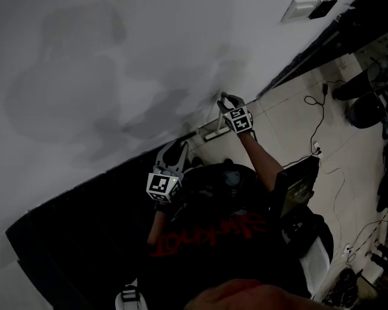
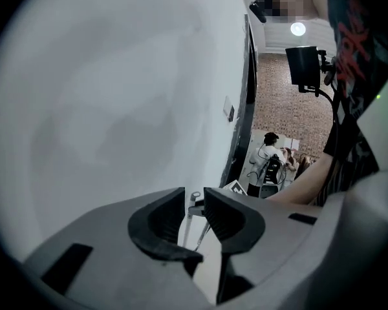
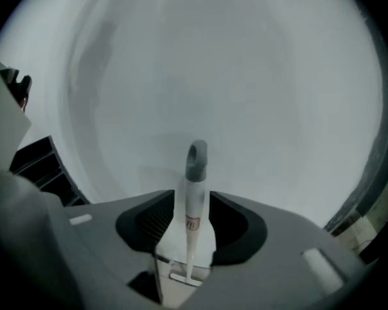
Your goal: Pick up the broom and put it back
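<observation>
With my right gripper (image 3: 193, 202) spread wide around the broom (image 3: 195, 166) at the lower centre of its view and my left gripper (image 2: 194, 196) slightly apart on nothing, a pad snagging the handle could tip it off the wall (image 3: 258, 70).

We look down on a pale tiled floor (image 1: 291, 112) that meets a dark skirting along the wall's foot. Thin black cables (image 1: 321, 118) trail across its tiles, and dark bulky shapes (image 1: 361, 102), too dim to name, stand at its far edge. By the wall, the broom (image 3: 193, 199) stands on the floor.
</observation>
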A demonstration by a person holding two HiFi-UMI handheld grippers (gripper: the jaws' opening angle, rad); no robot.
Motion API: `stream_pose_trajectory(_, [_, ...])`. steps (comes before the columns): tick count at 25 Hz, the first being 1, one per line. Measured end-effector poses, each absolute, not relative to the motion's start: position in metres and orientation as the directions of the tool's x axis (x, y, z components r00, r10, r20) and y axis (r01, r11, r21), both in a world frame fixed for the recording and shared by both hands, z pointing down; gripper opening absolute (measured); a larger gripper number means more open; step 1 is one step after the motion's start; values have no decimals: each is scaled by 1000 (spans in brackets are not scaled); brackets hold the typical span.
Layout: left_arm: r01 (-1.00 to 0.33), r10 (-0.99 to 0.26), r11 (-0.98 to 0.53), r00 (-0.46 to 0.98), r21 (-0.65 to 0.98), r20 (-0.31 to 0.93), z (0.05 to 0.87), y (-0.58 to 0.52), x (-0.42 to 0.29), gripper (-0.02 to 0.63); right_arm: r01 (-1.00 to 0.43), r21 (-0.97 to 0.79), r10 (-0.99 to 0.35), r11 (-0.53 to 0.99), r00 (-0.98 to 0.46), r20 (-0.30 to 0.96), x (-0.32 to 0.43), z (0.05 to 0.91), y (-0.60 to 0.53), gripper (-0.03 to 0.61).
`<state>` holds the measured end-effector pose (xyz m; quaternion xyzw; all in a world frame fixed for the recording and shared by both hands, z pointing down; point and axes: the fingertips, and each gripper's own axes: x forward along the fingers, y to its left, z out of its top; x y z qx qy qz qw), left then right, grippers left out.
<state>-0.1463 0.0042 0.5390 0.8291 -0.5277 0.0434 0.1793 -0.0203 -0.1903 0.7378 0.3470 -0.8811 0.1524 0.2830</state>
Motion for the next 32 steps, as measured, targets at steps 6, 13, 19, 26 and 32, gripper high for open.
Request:
stream_pose_trajectory(6, [-880, -851, -400, 460, 254, 254, 539, -4, -149, 81, -723, -113, -624, 682, -655, 425, -9, 661, -167, 99])
stream_pose_trajectory(13, [-820, -780, -515, 569, 249, 261, 538, -19, -116, 81, -742, -147, -680, 654, -662, 316, 33, 576, -94, 0])
stream_pose_trajectory(19, [-769, -727, -564, 636, 302, 260, 544, -41, -79, 81, -782, -75, -721, 619, -604, 340, 64, 569, -75, 0])
stream_pose_trajectory(26, [-742, -705, -601, 668, 297, 240, 552, -56, -60, 81, -799, -69, -745, 597, -584, 321, 79, 566, -89, 0])
stream_pose_trajectory(32, [-739, -700, -603, 671, 301, 245, 561, -43, -55, 81, -795, -67, -741, 603, -589, 324, 81, 567, -80, 0])
